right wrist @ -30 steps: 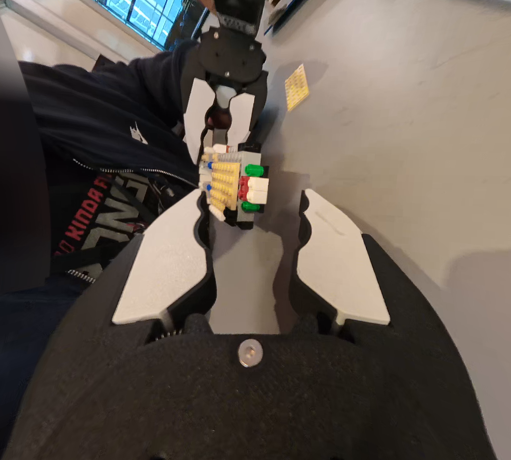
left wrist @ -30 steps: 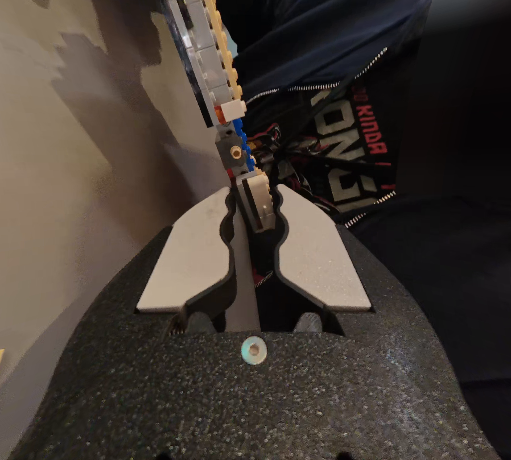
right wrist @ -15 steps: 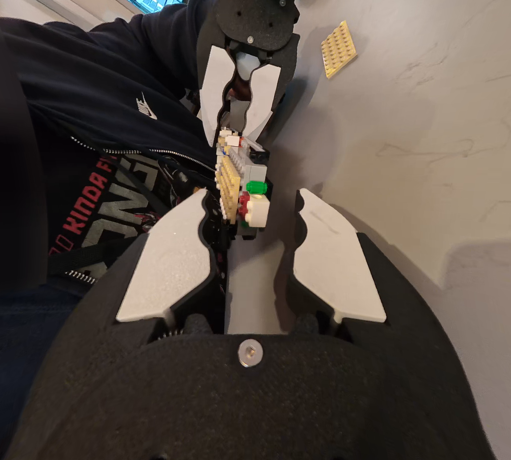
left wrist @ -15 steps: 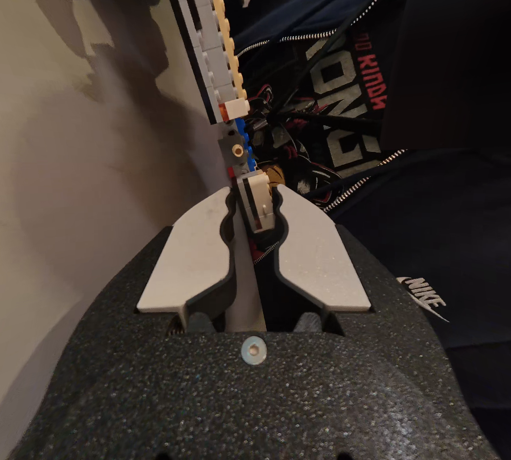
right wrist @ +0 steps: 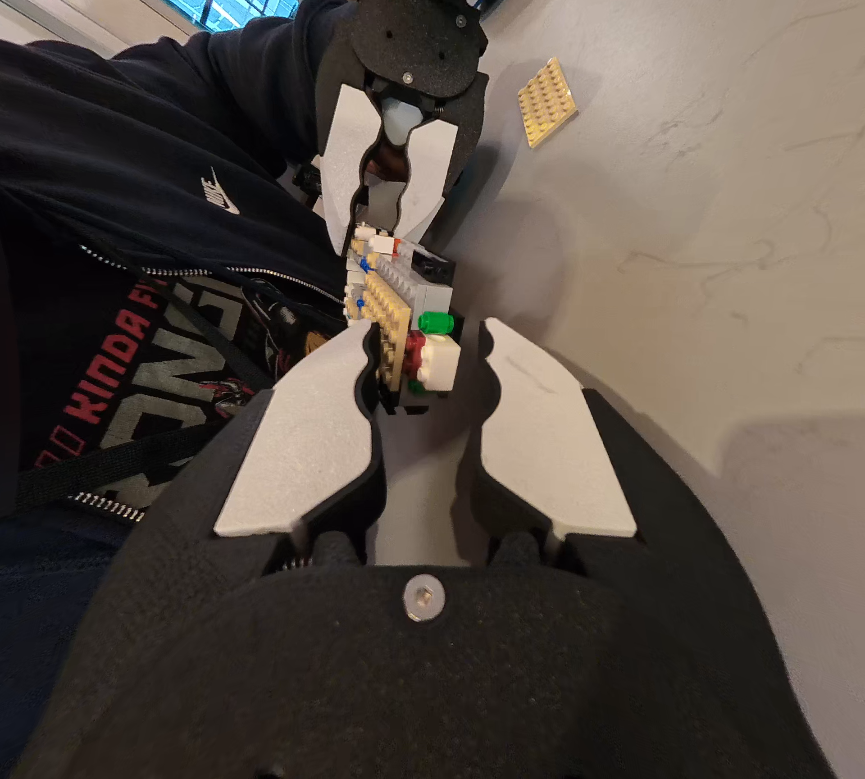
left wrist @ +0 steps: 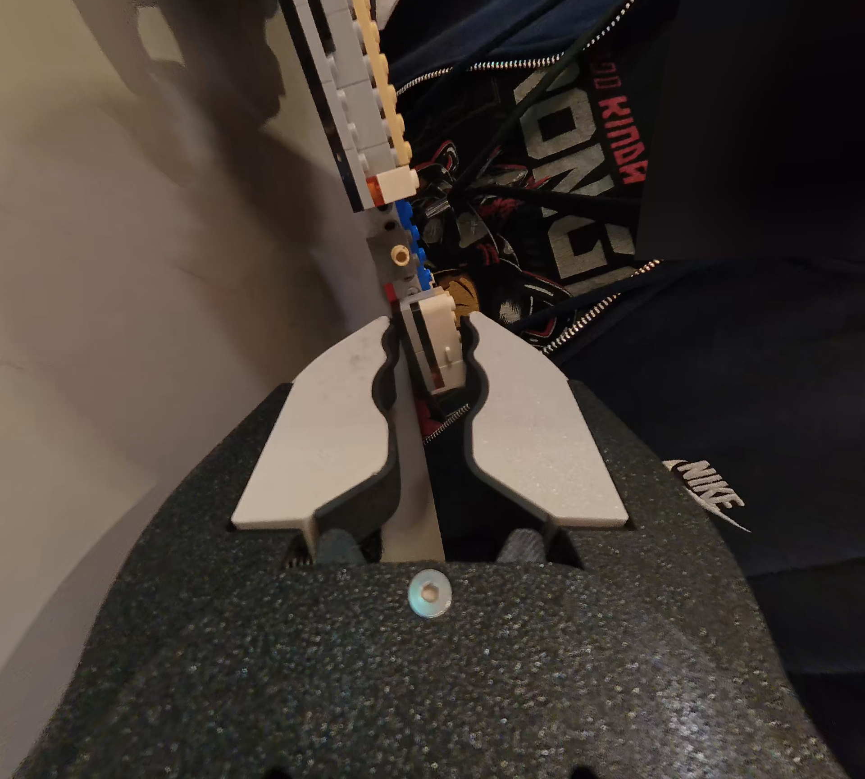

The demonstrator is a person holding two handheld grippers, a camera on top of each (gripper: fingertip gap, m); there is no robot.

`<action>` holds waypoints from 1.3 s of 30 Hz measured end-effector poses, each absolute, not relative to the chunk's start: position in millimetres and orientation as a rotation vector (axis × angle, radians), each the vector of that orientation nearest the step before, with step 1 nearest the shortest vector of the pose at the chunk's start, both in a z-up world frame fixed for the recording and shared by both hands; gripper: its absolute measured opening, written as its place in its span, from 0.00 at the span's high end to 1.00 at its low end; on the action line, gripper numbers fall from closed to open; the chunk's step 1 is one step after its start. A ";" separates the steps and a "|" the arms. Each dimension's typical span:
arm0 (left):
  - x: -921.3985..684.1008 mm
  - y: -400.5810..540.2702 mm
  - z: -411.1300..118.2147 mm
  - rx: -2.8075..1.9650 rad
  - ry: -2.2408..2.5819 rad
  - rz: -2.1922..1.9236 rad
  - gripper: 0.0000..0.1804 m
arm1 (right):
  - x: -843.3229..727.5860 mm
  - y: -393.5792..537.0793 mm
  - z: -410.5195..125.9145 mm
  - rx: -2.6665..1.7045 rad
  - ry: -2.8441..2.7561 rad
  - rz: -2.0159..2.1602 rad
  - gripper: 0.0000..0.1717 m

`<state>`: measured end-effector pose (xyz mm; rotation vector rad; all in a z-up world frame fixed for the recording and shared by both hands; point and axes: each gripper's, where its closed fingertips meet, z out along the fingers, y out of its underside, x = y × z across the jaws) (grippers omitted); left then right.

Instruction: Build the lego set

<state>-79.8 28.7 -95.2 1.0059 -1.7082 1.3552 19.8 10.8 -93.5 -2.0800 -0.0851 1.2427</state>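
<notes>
Table: I see a pale grey tabletop (right wrist: 702, 241) spreading ahead and to the right of my right gripper, and to the left of my left one.
Person: a dark zip jacket (right wrist: 140, 124) over a printed shirt fills the left side of my right view and the right side of my left view.
Brick model: a long assembly of grey, black, tan, white and blue toy bricks (right wrist: 398, 302) stretches between my two tools, held off the table.
Left gripper: my left gripper (left wrist: 428, 335) is clamped on the near end of the model, both fingers tight against a white-and-black block (left wrist: 435, 354). From the right view it (right wrist: 377, 227) sits straight ahead at the far end of the model.
Right gripper: my right gripper (right wrist: 423, 335) straddles the other end. The left finger (right wrist: 327, 382) lies against the tan studded face; the right finger (right wrist: 529, 382) stands just clear of the white brick (right wrist: 440, 363), so I count it as released.
Small parts: a green round stud (right wrist: 435, 322) sits just beyond the white brick, with a dark red piece (right wrist: 414, 349) beside it.
Loose plate: a tan studded plate (right wrist: 546, 101) lies on the table, ahead and right of my right tool, well apart.
</notes>
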 end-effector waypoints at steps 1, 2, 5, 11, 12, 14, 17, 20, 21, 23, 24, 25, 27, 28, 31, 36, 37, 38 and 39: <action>-79.8 28.3 -95.0 1.003 -1.710 1.355 0.86 | 18.8 10.2 -94.0 -2.082 -0.091 1.246 0.77; -79.9 27.8 -94.9 1.001 -1.711 1.354 0.86 | 17.9 9.7 -94.3 -2.083 -0.095 1.249 0.76; -80.3 27.2 -94.2 1.000 -1.714 1.351 0.86 | 16.4 9.0 -94.3 -2.083 -0.100 1.253 0.77; -79.9 28.1 -93.5 1.006 -1.718 1.357 0.86 | 16.7 8.8 -93.2 -2.056 -0.094 1.278 0.80; -80.0 28.0 -93.4 1.005 -1.720 1.356 0.86 | 16.4 8.6 -93.5 -2.056 -0.095 1.281 0.80; -80.4 27.7 -93.0 1.002 -1.726 1.355 0.86 | 15.9 8.0 -93.0 -2.053 -0.100 1.283 0.80; -80.7 27.9 -92.5 0.998 -1.737 1.353 0.86 | 15.4 7.3 -91.3 -2.043 -0.108 1.294 0.81; -79.4 29.5 -93.7 1.009 -1.749 1.350 0.86 | 16.0 7.4 -91.3 -2.041 -0.113 1.287 0.82; -78.6 30.1 -94.1 1.015 -1.752 1.349 0.86 | 16.4 7.3 -91.5 -2.043 -0.118 1.279 0.82; -77.5 31.1 -95.0 1.024 -1.765 1.346 0.86 | 16.9 7.3 -92.1 -2.049 -0.135 1.255 0.82; -77.2 31.3 -95.4 1.027 -1.773 1.345 0.86 | 17.1 7.3 -92.0 -2.051 -0.144 1.243 0.82; -76.9 31.4 -95.6 1.026 -1.783 1.343 0.86 | 17.2 7.4 -91.7 -2.051 -0.150 1.233 0.82; -76.8 31.6 -95.6 1.022 -1.808 1.341 0.86 | 17.3 7.7 -90.2 -2.049 -0.163 1.214 0.82; -76.8 31.9 -95.5 1.020 -1.822 1.339 0.86 | 17.1 7.6 -89.5 -2.050 -0.174 1.201 0.82; -76.2 33.2 -95.8 1.018 -1.856 1.332 0.86 | 16.9 7.6 -88.3 -2.055 -0.207 1.154 0.82; -75.1 33.2 -94.0 1.015 -1.867 1.330 0.86 | 18.1 8.4 -88.1 -2.068 -0.215 1.121 0.81; -74.9 33.2 -93.7 1.016 -1.864 1.329 0.86 | 18.4 8.7 -89.1 -2.074 -0.210 1.118 0.80; -74.9 33.3 -93.8 1.015 -1.864 1.327 0.86 | 18.2 8.6 -90.2 -2.079 -0.212 1.116 0.80; -75.3 33.2 -93.8 1.013 -1.865 1.325 0.86 | 17.7 8.5 -91.5 -2.086 -0.217 1.111 0.80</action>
